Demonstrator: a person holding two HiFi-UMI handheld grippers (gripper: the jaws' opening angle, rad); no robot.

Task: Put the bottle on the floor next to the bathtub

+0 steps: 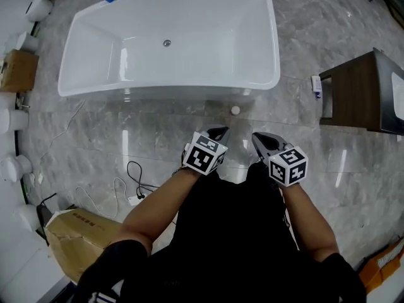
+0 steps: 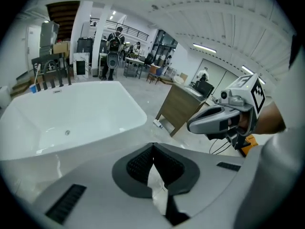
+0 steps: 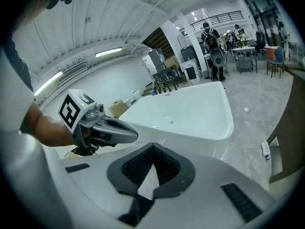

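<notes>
Clutter at the room's edges.
A dark wooden cabinet (image 1: 356, 93) stands at right, a small white container (image 1: 316, 86) just beside it; black and white cables (image 1: 134, 183) lie near a cardboard box (image 1: 79, 235) at lower left.

L gripper (image 1: 219, 132): jaws together, nothing btwn, pointed fwd and down. R gripper (image 1: 259, 141): jaws together, empty, same tilt. Pair side by side, near, not touching. L forearm (image 1: 158, 204), R forearm (image 1: 310, 214): bare, extended fwd.
</notes>
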